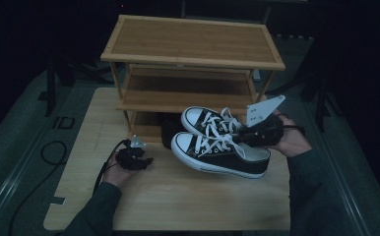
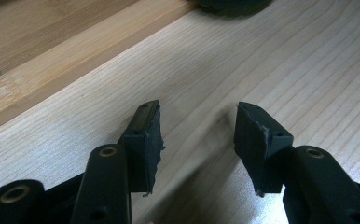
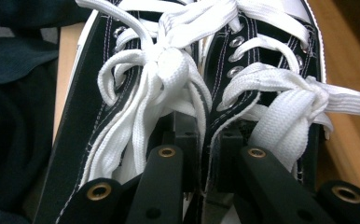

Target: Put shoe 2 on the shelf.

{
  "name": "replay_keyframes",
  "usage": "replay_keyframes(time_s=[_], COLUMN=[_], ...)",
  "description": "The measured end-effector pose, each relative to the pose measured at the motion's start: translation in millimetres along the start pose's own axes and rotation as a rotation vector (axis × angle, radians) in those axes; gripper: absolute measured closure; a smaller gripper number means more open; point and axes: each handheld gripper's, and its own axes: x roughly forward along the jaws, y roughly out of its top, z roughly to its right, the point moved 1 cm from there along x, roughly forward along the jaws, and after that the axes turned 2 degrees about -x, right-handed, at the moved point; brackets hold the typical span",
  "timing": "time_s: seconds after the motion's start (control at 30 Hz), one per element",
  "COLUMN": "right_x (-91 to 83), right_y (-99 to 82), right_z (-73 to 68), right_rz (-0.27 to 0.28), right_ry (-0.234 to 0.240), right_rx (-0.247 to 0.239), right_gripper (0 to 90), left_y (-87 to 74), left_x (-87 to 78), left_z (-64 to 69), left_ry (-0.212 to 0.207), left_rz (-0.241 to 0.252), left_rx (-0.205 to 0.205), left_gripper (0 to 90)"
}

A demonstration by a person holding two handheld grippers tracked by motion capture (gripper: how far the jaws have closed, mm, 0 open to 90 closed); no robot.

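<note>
A pair of black low-top sneakers with white laces and toe caps, the near one (image 1: pixel 217 158) and the far one (image 1: pixel 204 119), hangs side by side in front of the rack, toes pointing left. My right gripper (image 1: pixel 249 135) is shut on their two inner walls, pinched together behind the bows. In the right gripper view the jaws (image 3: pixel 210 154) clamp those walls between the laces (image 3: pixel 169 70). My left gripper (image 1: pixel 146 161) rests low over the table at the left, open and holding nothing; its pads (image 2: pixel 148 135) stand apart over bare wood.
A three-tier bamboo shoe rack (image 1: pixel 193 54) stands at the back of the pale wooden table (image 1: pixel 178 196). A dark object (image 1: pixel 171 130) sits at its lowest shelf, behind the shoes. A cable (image 1: pixel 55 152) lies left of the table. The rack's bottom rail (image 2: pixel 75 60) is close to the left gripper.
</note>
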Motion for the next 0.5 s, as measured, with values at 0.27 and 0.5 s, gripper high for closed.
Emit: replay_keyframes(time_s=[0.27, 0.5], right_x=[0.5, 6.7], right_y=[4.9, 13.6], right_z=[19.7, 38.8], right_rz=[-0.007, -0.027], right_ry=[-0.071, -0.130], right_rx=[0.064, 0.120], right_gripper=[83.8, 83.7], left_y=[0.0, -0.1], left_x=[0.1, 0.0], left_z=[0.0, -0.2], left_ry=[-0.001, -0.004], left_rz=[0.003, 0.002], left_rx=[-0.003, -0.002], left_gripper=[51.7, 51.7])
